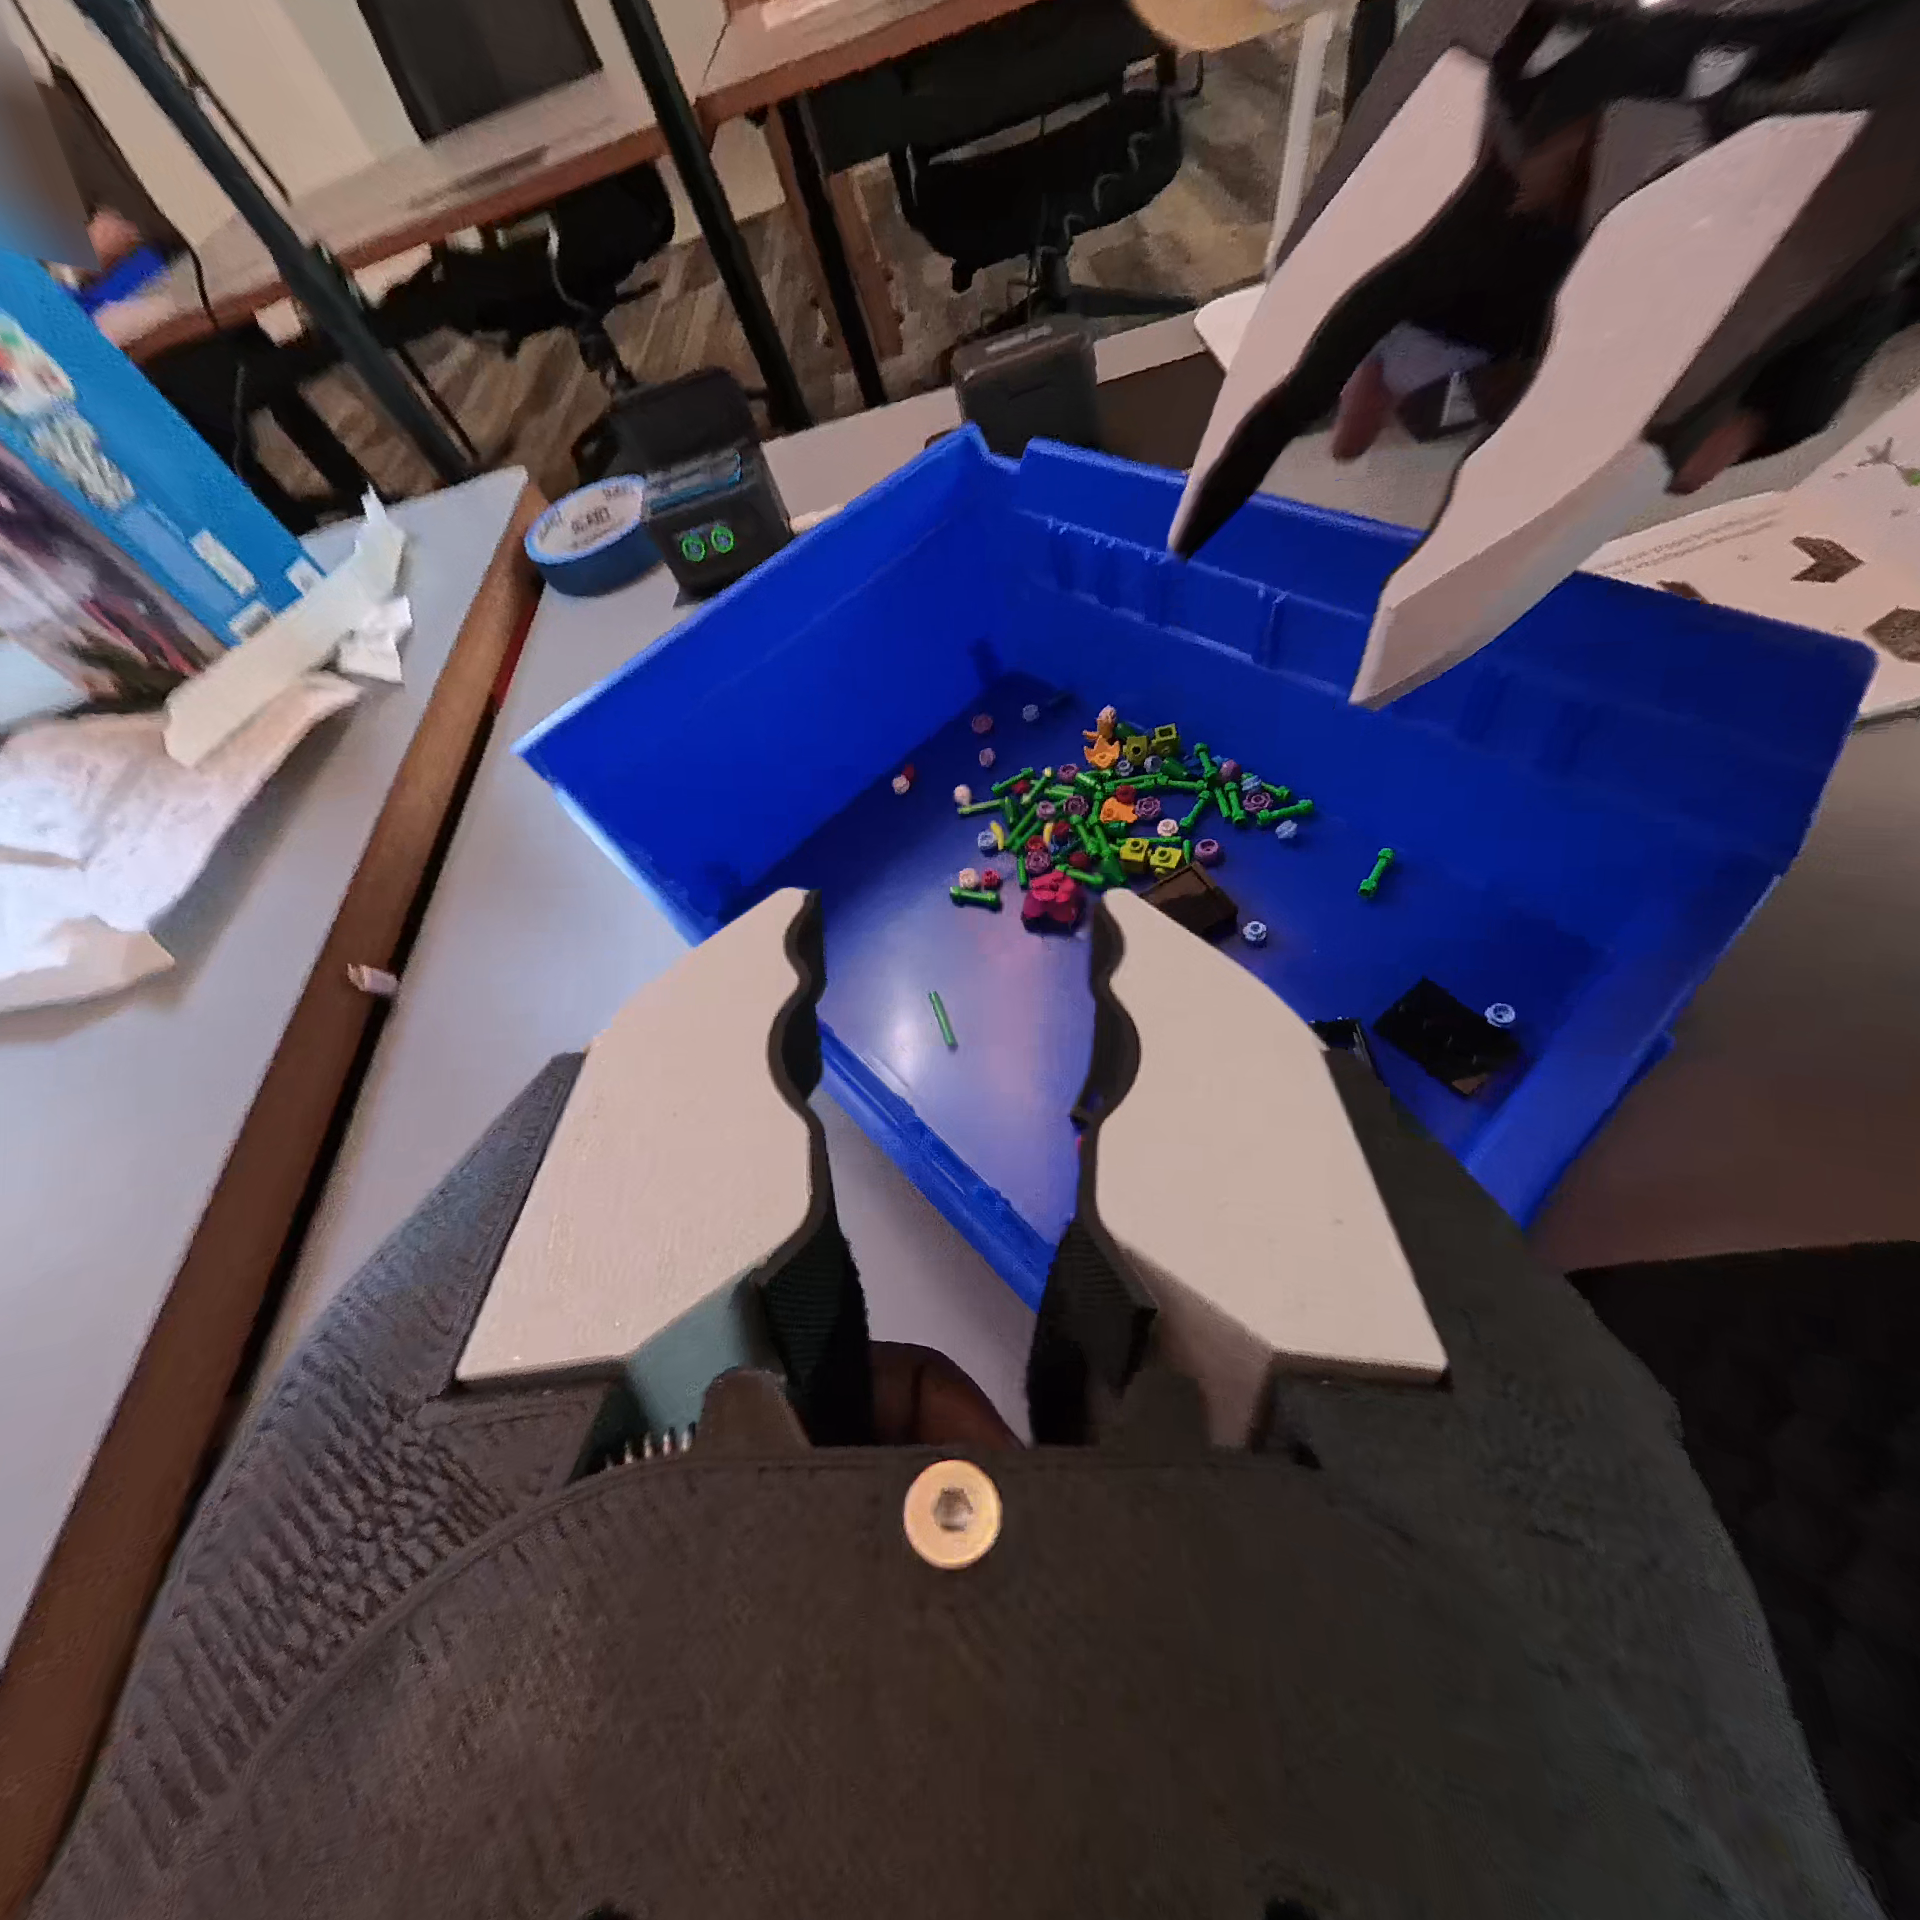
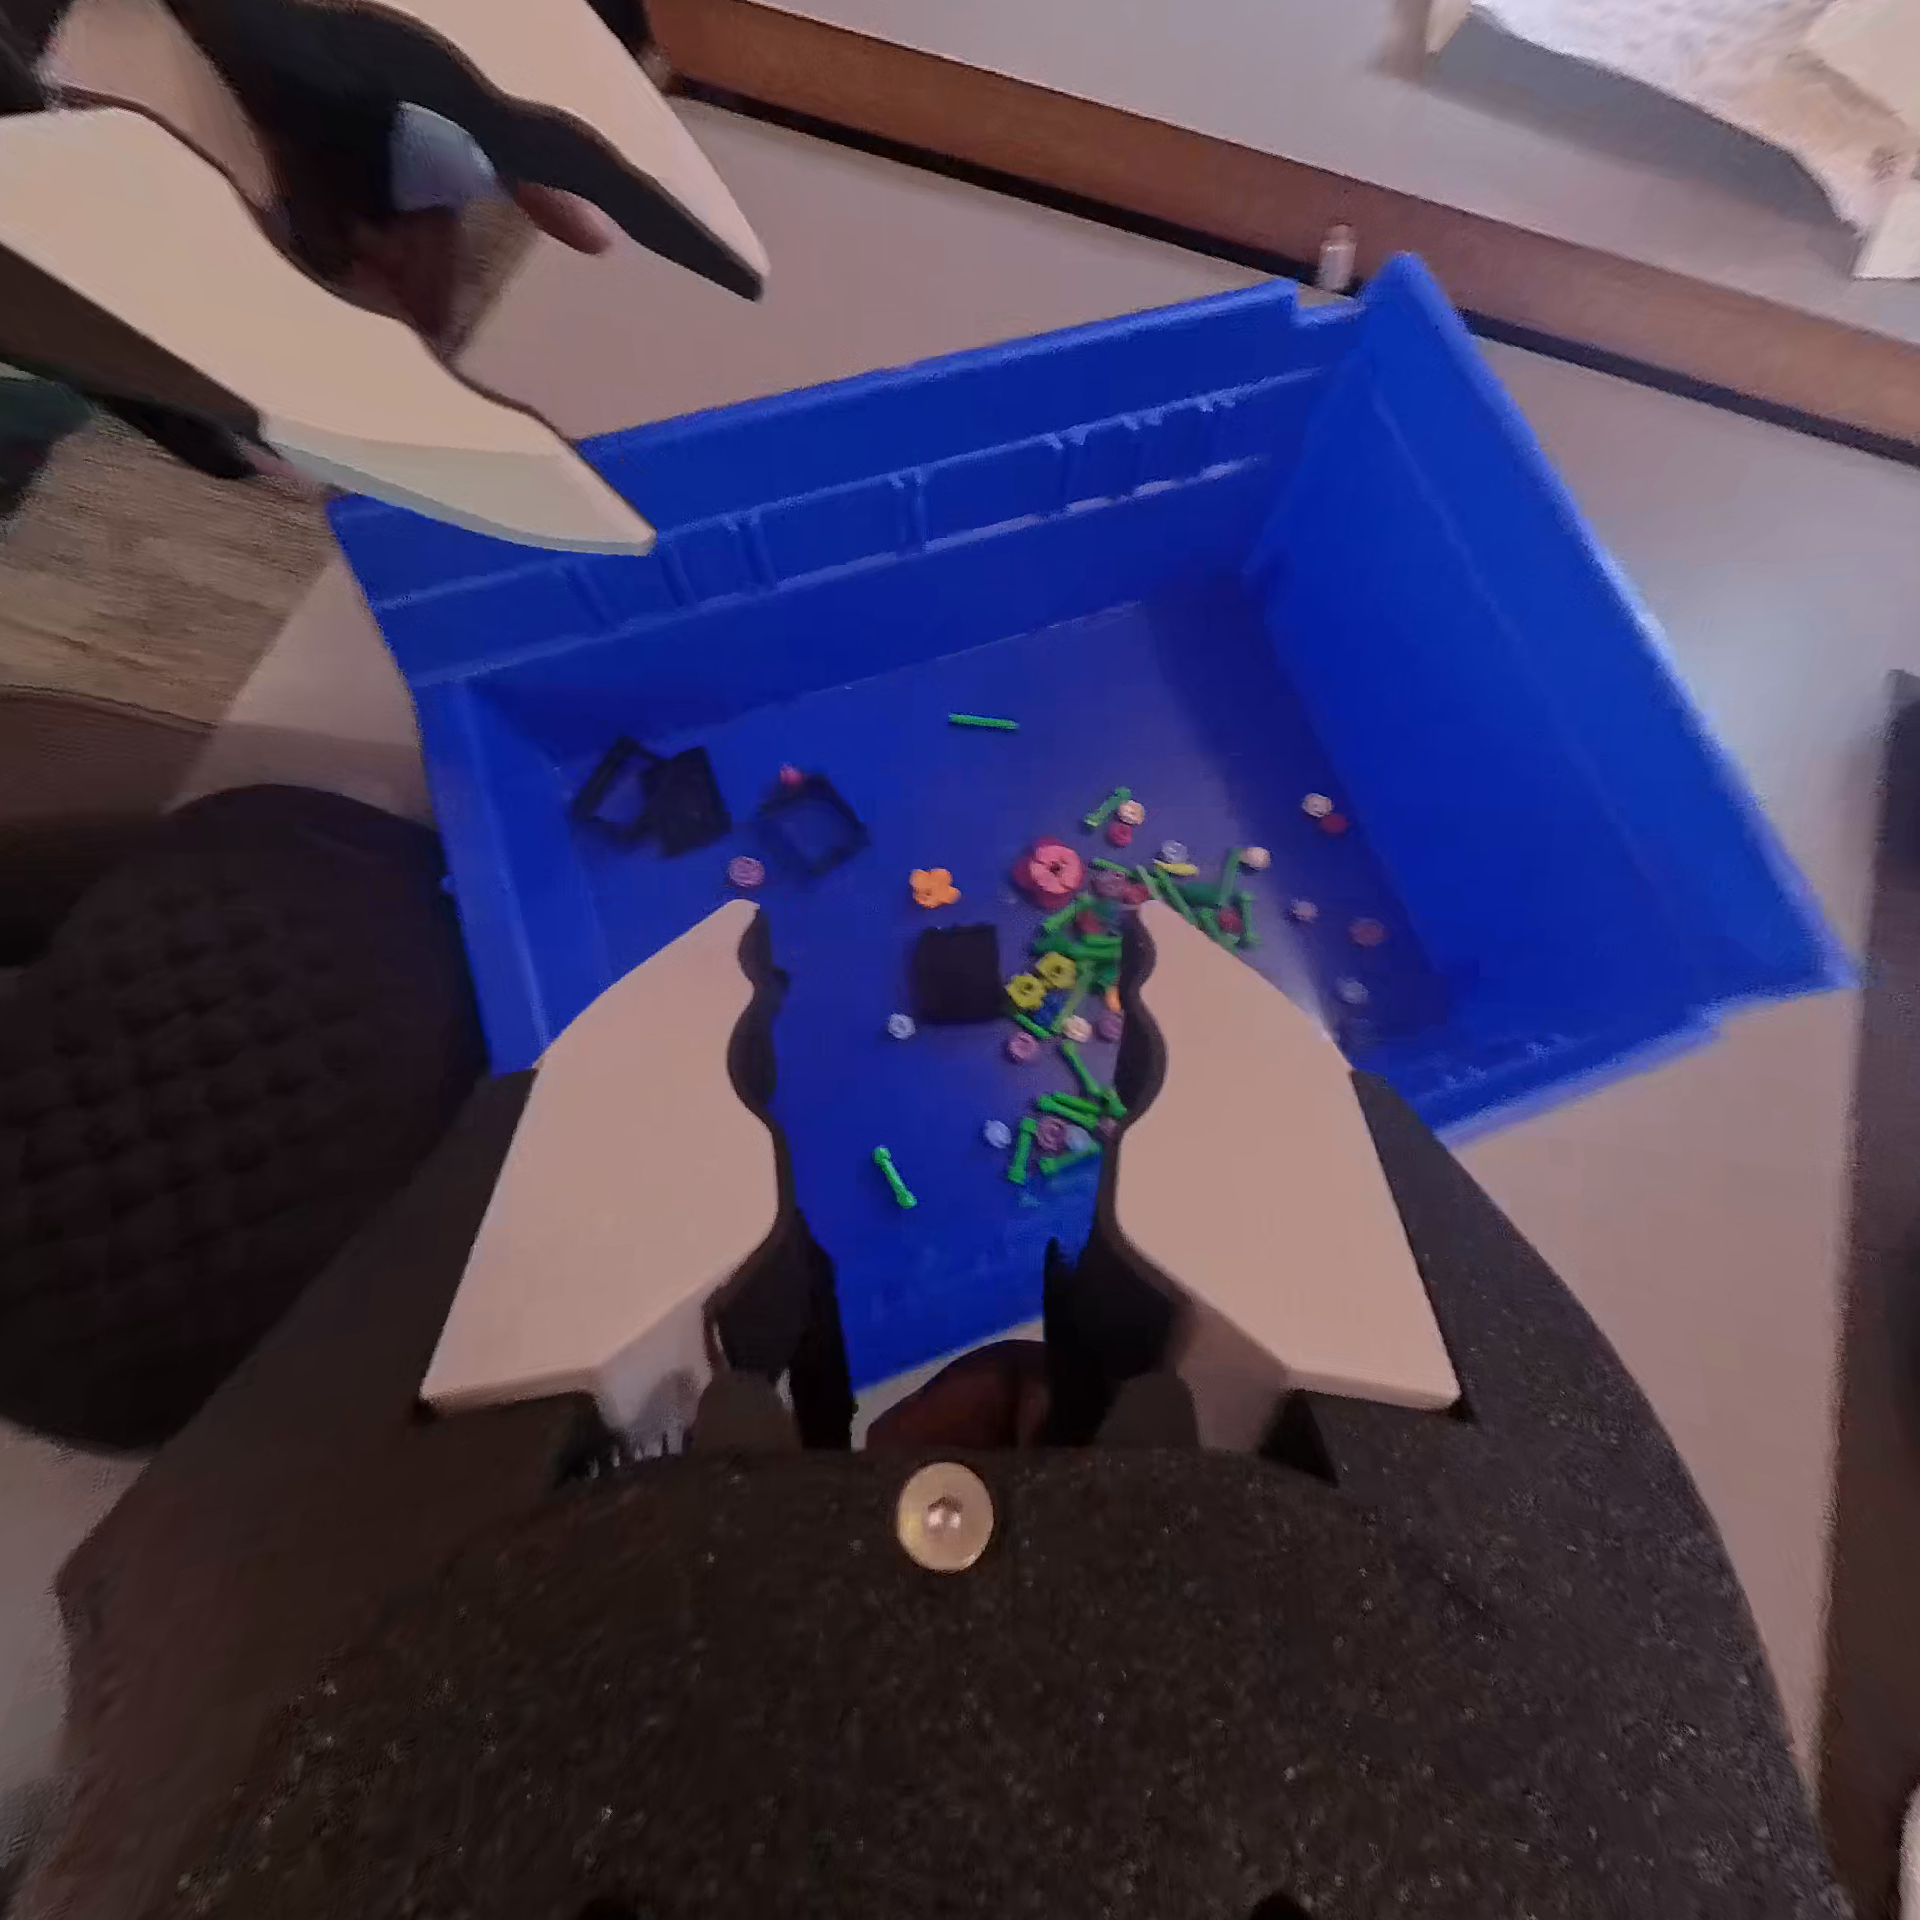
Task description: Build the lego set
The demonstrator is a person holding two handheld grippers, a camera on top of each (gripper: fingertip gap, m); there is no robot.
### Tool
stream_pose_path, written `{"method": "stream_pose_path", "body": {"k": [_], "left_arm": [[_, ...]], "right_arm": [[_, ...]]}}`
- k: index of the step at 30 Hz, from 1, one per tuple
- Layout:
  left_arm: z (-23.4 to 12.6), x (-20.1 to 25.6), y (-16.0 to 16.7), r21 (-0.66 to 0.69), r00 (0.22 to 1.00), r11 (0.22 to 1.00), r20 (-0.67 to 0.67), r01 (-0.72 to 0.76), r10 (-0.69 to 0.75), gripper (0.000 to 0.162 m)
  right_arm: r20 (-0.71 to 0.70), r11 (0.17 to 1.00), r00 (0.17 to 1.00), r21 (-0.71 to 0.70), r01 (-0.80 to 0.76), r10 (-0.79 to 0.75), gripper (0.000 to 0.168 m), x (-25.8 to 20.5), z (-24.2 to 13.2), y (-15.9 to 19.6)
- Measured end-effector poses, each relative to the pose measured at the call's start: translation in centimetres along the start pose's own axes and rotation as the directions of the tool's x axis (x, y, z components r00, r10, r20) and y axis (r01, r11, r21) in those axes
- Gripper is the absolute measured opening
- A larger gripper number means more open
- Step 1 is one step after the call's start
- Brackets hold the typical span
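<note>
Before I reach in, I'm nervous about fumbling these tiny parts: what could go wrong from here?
1. The small pieces lie heaped on the floor of the blue bin; open fingers could catch several or scatter them.
2. The left gripper and right gripper both hang open over the bin and might collide.

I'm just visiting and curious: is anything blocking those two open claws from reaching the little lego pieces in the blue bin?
Nothing visible does. The blue bin is open-topped, and the left gripper and right gripper hover open above the lego pieces.
</note>
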State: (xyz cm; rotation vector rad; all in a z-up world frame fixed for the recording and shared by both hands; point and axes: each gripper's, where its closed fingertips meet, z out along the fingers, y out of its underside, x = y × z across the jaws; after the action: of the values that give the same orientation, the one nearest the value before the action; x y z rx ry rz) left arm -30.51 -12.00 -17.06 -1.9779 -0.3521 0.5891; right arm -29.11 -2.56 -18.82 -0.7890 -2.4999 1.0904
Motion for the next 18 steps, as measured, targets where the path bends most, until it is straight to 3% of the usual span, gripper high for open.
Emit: {"method": "stream_pose_path", "body": {"k": [3,5,9,16,18], "left_arm": [[0.6,0.1,1.7,-0.111,0.994,0.988,-0.025,0.106,-0.109,0.075],[1.1,0.2,3.1,-0.191,0.988,0.970,-0.022,0.148,-0.155,0.078],[1.5,-0.2,3.5,-0.193,0.986,0.967,0.023,0.169,-0.168,0.072],[0.6,-2.1,4.9,-0.248,0.979,0.950,0.124,0.190,-0.163,0.063],[0.7,-1.6,4.9,-0.241,0.975,0.946,0.084,0.218,-0.204,0.058]], "right_arm": [[-0.269,0.988,0.961,-0.115,-0.101,0.067,0.084,3.7,-1.6,1.7],[-0.450,0.942,0.880,-0.204,-0.265,0.150,0.086,6.2,-3.1,4.3],[-0.372,0.886,0.882,-0.246,-0.393,0.288,0.081,5.1,-2.2,6.2],[-0.319,0.852,0.912,-0.368,-0.371,0.259,0.071,3.5,-1.3,7.5],[-0.297,0.835,0.922,-0.416,-0.360,0.249,0.065,3.1,-1.0,8.2]]}}
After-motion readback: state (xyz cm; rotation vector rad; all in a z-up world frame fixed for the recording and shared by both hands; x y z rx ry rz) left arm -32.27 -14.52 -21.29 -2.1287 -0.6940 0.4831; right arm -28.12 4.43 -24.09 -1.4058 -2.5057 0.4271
